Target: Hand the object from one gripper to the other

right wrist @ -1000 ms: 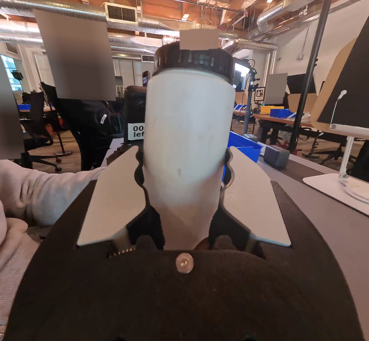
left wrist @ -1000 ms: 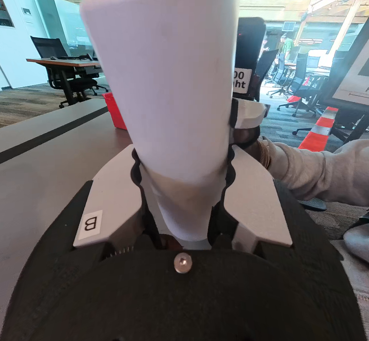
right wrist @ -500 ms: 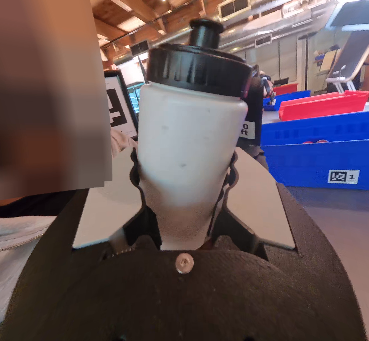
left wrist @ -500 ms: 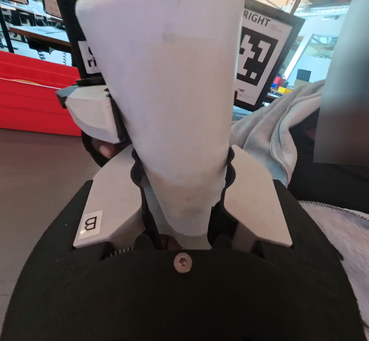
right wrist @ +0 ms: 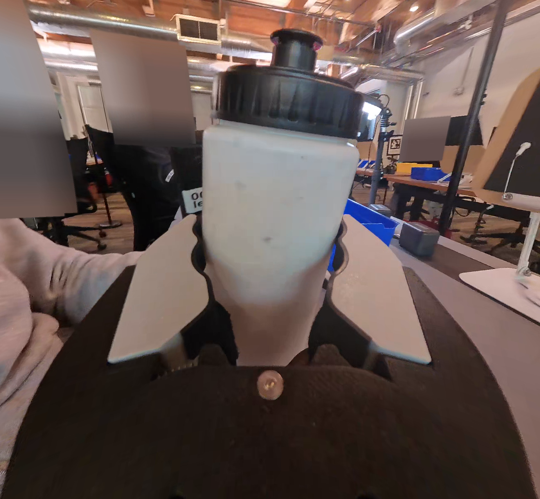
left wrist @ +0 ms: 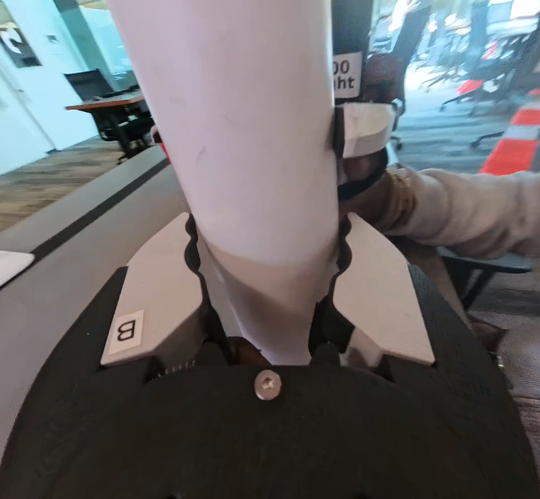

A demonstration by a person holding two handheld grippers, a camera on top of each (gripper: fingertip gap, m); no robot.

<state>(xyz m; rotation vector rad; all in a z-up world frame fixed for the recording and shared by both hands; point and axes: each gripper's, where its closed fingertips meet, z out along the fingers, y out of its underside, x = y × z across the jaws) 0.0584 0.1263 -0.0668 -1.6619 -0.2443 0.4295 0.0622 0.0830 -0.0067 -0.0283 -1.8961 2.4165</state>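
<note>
The bottle (right wrist: 280, 210), white-bodied with a black screw cap (right wrist: 289, 99) and pull spout, sits between both tools at once, which fits the middle of a hand-over: neither side can let go safely until the other has it. The right tool (right wrist: 270, 254) is closed on the bottle, its dark wavy pads pressed against the body below the cap on either side, with the bottle standing upright and the narrowing lower end running down into the throat of the tool. The left tool (left wrist: 267, 248) is likewise clamped on the bottle (left wrist: 233, 99), its pads meeting the white wall on both sides, the body leaning a little to the left and filling most of the view. Judging by this, the two grips lie at different heights or angles on the same body, so that the pads do not clash; which one is about to release cannot be told. Just right of the bottle in the left wrist view, one white finger of the right tool (left wrist: 365, 131) presses against its side, with a sleeve (left wrist: 467, 210) behind it. In the right wrist view a grey sleeve (right wrist: 58, 274) lies left of the bottle. The bottle is held in the air above the grey desk (right wrist: 467, 338), well clear of it. Right of the bottle and behind it are a blue bin (right wrist: 371, 222) and a small dark grey box (right wrist: 418, 236); farther right on the desk stands a white stand base (right wrist: 502, 289).
</note>
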